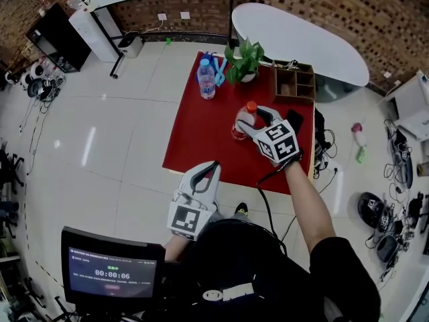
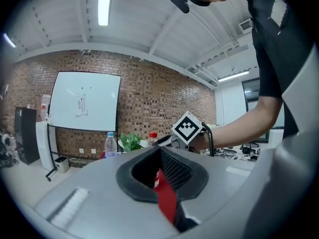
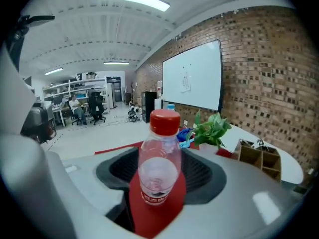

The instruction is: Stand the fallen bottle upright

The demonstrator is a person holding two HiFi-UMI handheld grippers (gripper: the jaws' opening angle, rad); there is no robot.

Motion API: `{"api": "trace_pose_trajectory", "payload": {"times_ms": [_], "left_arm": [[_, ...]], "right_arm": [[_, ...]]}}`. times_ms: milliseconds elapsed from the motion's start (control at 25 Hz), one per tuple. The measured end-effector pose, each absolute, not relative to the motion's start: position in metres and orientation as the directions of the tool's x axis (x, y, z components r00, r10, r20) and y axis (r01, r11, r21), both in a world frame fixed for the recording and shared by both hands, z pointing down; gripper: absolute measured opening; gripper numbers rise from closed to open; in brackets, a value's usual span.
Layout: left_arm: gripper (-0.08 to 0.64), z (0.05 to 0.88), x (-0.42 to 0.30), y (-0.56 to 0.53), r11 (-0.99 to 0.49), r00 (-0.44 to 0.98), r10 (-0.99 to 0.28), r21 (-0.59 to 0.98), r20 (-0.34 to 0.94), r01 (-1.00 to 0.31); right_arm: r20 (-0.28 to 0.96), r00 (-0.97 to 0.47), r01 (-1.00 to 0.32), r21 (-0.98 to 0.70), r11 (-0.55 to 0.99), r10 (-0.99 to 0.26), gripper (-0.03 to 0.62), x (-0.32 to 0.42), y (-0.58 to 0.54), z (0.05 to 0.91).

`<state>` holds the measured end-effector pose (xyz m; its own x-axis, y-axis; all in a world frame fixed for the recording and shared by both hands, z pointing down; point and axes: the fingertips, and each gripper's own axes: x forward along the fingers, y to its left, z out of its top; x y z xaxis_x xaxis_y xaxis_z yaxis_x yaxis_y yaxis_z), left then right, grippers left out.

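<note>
A clear bottle with a red cap (image 1: 242, 119) is roughly upright over the red table cloth (image 1: 201, 143), right of the middle. My right gripper (image 1: 251, 121) is shut on its body, one finger on each side. In the right gripper view the bottle (image 3: 159, 156) fills the gap between the dark pads (image 3: 202, 176), cap up. Whether its base touches the cloth I cannot tell. My left gripper (image 1: 206, 172) hangs at the cloth's near edge, open and empty. The left gripper view looks through its own gap (image 2: 162, 168) to the bottle (image 2: 152, 138) and the right hand.
A blue-capped bottle (image 1: 206, 79) stands at the cloth's far edge beside a potted plant (image 1: 244, 60). A wooden organiser (image 1: 295, 81) sits at the far right corner. Behind is a white oval table (image 1: 301, 39). A monitor (image 1: 110, 274) is at my lower left.
</note>
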<state>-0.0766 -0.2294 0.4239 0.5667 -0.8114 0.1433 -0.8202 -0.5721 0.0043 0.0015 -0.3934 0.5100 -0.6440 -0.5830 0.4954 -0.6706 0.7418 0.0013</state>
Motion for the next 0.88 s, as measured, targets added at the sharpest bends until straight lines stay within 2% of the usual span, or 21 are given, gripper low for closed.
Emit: {"api": "trace_pose_trajectory", "payload": {"times_ms": [280,600,880], "left_arm": [[0.0,0.423,-0.061,-0.227,-0.597,0.589,-0.795,-0.011,0.144,-0.802],[0.0,0.421,-0.056,-0.226,-0.596,0.589,-0.793,0.001,0.16,-0.803],[0.0,0.42,-0.059,-0.228,-0.582,0.575,-0.803,0.0,0.157,-0.813]], "right_arm": [[0.46,-0.63,-0.688,0.044,0.725,-0.626,0.273,0.023,-0.372,0.533],[0.464,-0.636,-0.647,0.115,0.754,-0.617,0.275,0.008,-0.368,0.529],[0.48,-0.655,-0.624,0.091,0.776,-0.583,0.275,0.01,-0.365,0.533]]}}
